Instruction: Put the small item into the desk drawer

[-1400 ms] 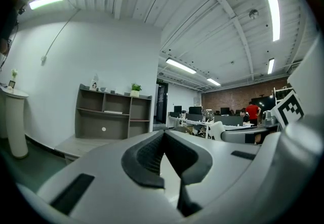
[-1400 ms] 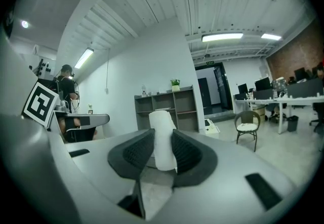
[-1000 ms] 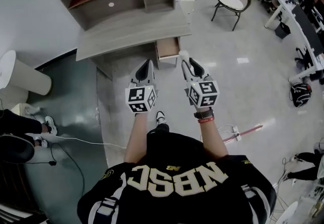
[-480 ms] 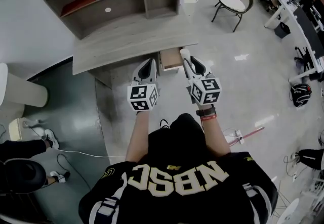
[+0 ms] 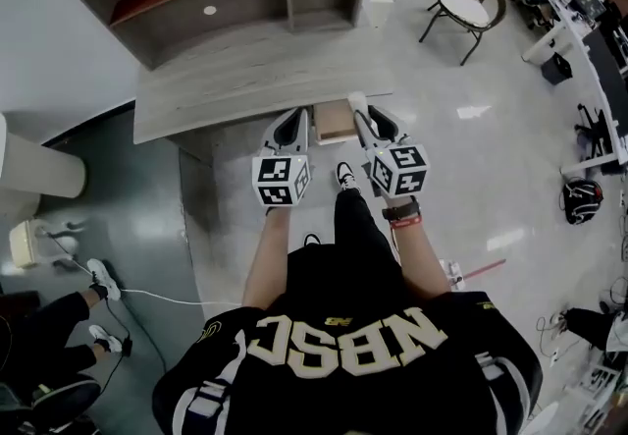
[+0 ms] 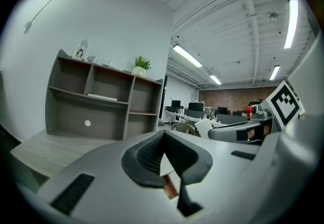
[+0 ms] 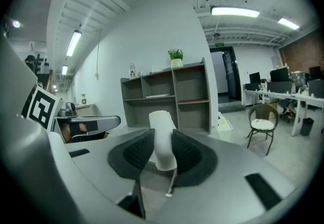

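A white item [image 7: 162, 137] is clamped between the two fingers [image 7: 137, 153] of the right gripper [image 7: 162, 151]. It is held upright, with its upper end standing out past the fingertips and its lower end sunk between the ribbed pads, which are pressed against both its sides. In the head view the item [image 5: 356, 101] is seen at the tip of the right gripper [image 5: 359, 111], just beside the right edge of the open drawer [image 5: 334, 121] and close to the front edge of the desk [image 5: 245, 70]. How high it is held above them cannot be told.

The fingers [image 6: 147, 156] of the left gripper [image 6: 163, 142] are brought together at their tips, and nothing is held between them. In the head view the left gripper [image 5: 297, 119] is pointed at the desk just left of the drawer.
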`<action>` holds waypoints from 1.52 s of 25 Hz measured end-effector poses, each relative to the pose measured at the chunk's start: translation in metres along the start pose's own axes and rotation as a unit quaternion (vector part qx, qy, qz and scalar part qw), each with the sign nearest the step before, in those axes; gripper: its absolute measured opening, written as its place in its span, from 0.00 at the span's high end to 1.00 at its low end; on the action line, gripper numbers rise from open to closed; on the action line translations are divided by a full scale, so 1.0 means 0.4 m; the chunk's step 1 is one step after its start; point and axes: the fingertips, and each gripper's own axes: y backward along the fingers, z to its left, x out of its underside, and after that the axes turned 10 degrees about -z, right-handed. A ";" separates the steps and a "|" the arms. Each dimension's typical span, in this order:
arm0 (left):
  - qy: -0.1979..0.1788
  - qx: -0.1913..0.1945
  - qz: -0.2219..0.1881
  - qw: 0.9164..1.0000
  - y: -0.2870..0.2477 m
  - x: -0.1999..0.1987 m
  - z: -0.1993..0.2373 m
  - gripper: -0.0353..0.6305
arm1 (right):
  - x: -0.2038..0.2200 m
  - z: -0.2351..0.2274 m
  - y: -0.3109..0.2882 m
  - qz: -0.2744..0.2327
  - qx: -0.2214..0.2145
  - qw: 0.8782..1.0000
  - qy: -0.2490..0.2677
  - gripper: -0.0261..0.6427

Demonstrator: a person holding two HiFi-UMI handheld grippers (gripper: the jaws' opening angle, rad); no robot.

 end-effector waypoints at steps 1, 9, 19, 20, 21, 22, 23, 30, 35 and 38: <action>0.001 -0.004 0.004 1.000 -0.013 0.014 0.009 0.93 | 0.013 -0.007 -0.018 0.006 -0.005 1.000 -0.001 0.78; 0.006 -0.027 0.043 0.999 -0.071 0.119 0.052 0.93 | 0.133 -0.062 -0.111 0.063 -0.031 0.997 -0.013 0.78; 0.027 -0.042 0.091 0.995 -0.107 0.275 0.075 0.93 | 0.337 -0.102 -0.161 0.144 -0.052 0.985 -0.080 0.78; 0.030 -0.043 0.096 0.994 -0.109 0.290 0.078 0.93 | 0.357 -0.105 -0.165 0.152 -0.053 0.984 -0.081 0.78; 0.033 -0.045 0.101 0.993 -0.112 0.305 0.081 0.93 | 0.376 -0.107 -0.170 0.161 -0.054 0.982 -0.080 0.78; 0.036 -0.047 0.106 0.993 -0.115 0.319 0.085 0.93 | 0.394 -0.110 -0.176 0.168 -0.055 0.981 -0.078 0.78; 0.038 -0.049 0.111 0.992 -0.120 0.332 0.088 0.93 | 0.409 -0.114 -0.183 0.175 -0.058 0.980 -0.075 0.78; 0.063 -0.060 0.145 0.986 -0.141 0.432 0.110 0.93 | 0.515 -0.128 -0.223 0.219 -0.089 0.971 -0.040 0.78; 0.085 -0.070 0.170 0.979 -0.140 0.504 0.113 0.93 | 0.603 -0.131 -0.230 0.257 -0.123 0.959 -0.007 0.78; 0.091 -0.071 0.182 0.977 -0.138 0.541 0.113 0.93 | 0.658 -0.136 -0.231 0.278 -0.139 0.950 0.015 0.78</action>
